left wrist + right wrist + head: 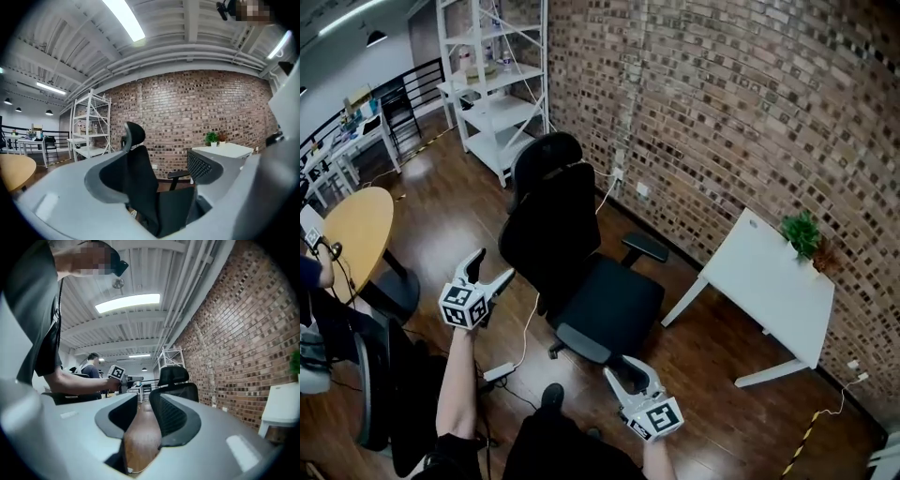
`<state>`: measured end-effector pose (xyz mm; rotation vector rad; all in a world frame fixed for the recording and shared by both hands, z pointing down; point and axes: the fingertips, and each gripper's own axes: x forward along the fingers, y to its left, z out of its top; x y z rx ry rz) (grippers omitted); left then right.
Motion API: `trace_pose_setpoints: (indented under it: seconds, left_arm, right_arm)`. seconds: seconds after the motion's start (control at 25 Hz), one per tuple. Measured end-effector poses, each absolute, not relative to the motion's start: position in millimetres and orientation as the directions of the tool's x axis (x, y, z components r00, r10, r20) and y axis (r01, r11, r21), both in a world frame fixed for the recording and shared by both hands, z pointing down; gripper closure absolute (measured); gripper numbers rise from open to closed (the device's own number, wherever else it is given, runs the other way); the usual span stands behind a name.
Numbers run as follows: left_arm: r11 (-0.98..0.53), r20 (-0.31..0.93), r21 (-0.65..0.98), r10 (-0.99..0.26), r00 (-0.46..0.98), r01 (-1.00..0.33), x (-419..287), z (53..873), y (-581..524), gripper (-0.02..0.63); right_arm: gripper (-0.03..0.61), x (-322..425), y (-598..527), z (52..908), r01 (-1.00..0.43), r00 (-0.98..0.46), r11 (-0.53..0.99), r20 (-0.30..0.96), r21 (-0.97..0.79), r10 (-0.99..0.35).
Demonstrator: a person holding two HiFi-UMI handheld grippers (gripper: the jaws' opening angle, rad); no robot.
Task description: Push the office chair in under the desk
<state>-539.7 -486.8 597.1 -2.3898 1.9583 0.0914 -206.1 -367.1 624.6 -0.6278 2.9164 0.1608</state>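
Note:
A black office chair (567, 253) stands on the wood floor, its seat facing a white desk (769, 281) by the brick wall, a gap apart from it. My left gripper (492, 267) is open just left of the backrest, not touching it. In the left gripper view the chair (140, 183) shows between the wide jaws, with the desk (225, 151) behind. My right gripper (626, 372) hovers at the seat's near corner, open with a narrow gap. Only floor shows between its jaws in the right gripper view, with the chair's backrest (176, 380) beyond.
A white shelf rack (497, 84) stands behind the chair. A round wooden table (361, 230) and a seated person are at the left. A power strip with cable (499, 371) lies on the floor near the chair's base. A small plant (802, 232) sits on the desk.

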Motion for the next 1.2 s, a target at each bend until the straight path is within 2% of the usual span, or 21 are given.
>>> trace_pose_setpoints:
  seconds: [0.12, 0.2, 0.32, 0.4, 0.44, 0.48, 0.68, 0.76, 1.04, 1.12, 1.2]
  left_arm:
    - [-0.187, 0.024, 0.04, -0.982, 0.188, -0.982, -606, 628, -542, 0.112]
    - [-0.19, 0.11, 0.066, -0.974, 0.197, -0.979, -642, 664, -576, 0.104]
    - [-0.243, 0.207, 0.098, -0.944, 0.258, -0.965, -680, 703, -623, 0.1]
    - [-0.306, 0.254, 0.121, -0.91, 0.327, -0.944, -694, 723, -648, 0.103]
    - [-0.33, 0.275, 0.15, -0.892, 0.36, -0.932, -698, 737, -657, 0.162]
    - [-0.34, 0.277, 0.185, -0.882, 0.381, -0.922, -703, 747, -664, 0.275]
    - [-0.25, 0.201, 0.385, -0.917, 0.346, -0.888, -719, 750, -666, 0.376]
    - [-0.23, 0.189, 0.398, -0.927, 0.325, -0.888, -710, 741, -656, 0.374]
    - [-0.23, 0.097, 0.4, -0.952, 0.291, -0.887, -627, 737, -555, 0.258]
    - [-0.276, 0.055, 0.381, -0.946, 0.319, -0.882, -590, 731, -510, 0.213]
    - [-0.387, 0.025, 0.354, -0.906, 0.422, -0.852, -553, 728, -459, 0.178]
  right_arm:
    - [0.433, -242, -375, 625, -0.455, -0.887, 0.887, -0.12, 0.076, -0.445]
    - [0.433, -269, -382, 635, -0.478, -0.878, 0.875, -0.04, 0.072, -0.477]
    - [0.433, -310, -393, 633, -0.5, -0.864, 0.861, 0.02, 0.091, -0.504]
    - [0.433, -336, -404, 626, -0.511, -0.857, 0.852, 0.01, 0.116, -0.515]
    - [0.433, -346, -411, 625, -0.516, -0.854, 0.847, -0.003, 0.129, -0.52]
    - [0.433, -354, -418, 628, -0.524, -0.849, 0.841, -0.004, 0.136, -0.528]
    - [0.433, -364, -443, 651, -0.559, -0.819, 0.821, 0.081, 0.114, -0.569]
    - [0.433, -363, -446, 643, -0.557, -0.824, 0.823, 0.049, 0.112, -0.564]
    - [0.433, -354, -444, 642, -0.508, -0.86, 0.857, 0.0, 0.086, -0.51]
    - [0.433, -358, -438, 642, -0.476, -0.879, 0.874, -0.013, 0.093, -0.477]
    - [0.431, -367, -431, 634, -0.439, -0.898, 0.892, -0.028, 0.106, -0.439]
